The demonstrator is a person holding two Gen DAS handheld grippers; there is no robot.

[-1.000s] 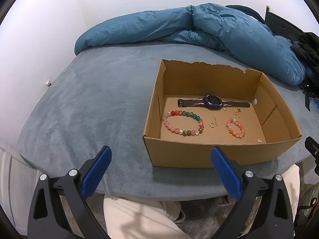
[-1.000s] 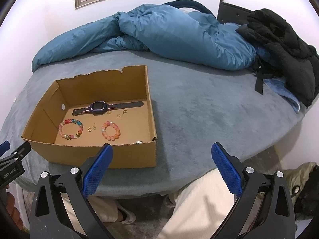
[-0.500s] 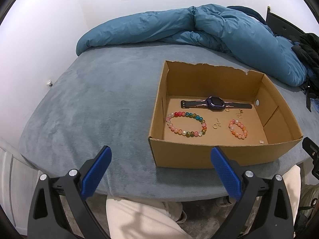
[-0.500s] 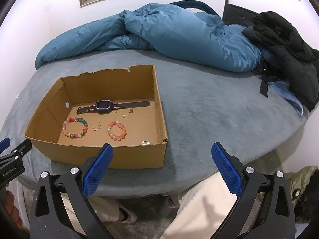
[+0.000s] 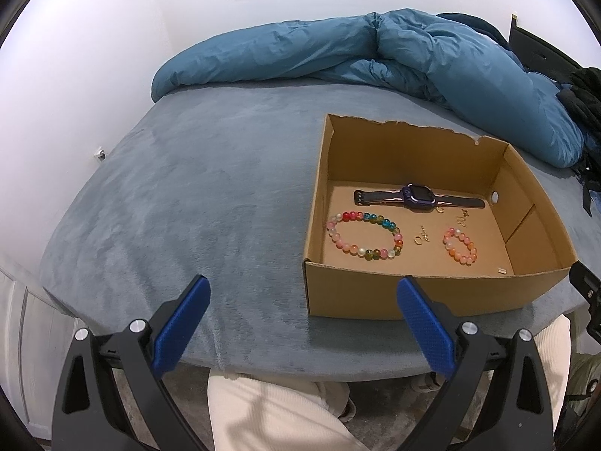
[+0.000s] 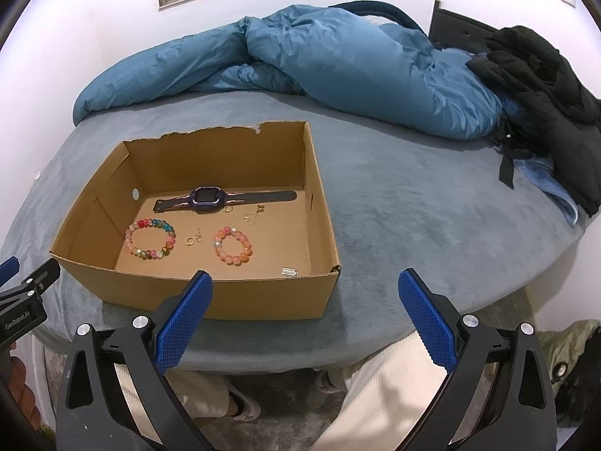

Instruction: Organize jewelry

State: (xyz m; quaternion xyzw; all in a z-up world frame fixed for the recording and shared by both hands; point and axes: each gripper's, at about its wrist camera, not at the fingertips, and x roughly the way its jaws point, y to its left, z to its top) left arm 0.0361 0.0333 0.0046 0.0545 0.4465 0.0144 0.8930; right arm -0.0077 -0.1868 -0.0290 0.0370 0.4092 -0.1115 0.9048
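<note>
A bed [image 5: 210, 195] covered in grey-blue plush fabric carried every item. An open cardboard box [image 5: 413, 297] with a torn back rim sat near the front edge of the bed, resting directly on the fabric. A rumpled teal duvet [image 5: 357, 52] lay bunched along the far side of the bed, well apart from the cardboard box. In the right wrist view, a heap of black clothing [image 6: 541, 86] lay on the far right part of the bed, touching the end of the teal duvet, with a light-blue cloth [image 6: 544, 180] just beneath it.
</note>
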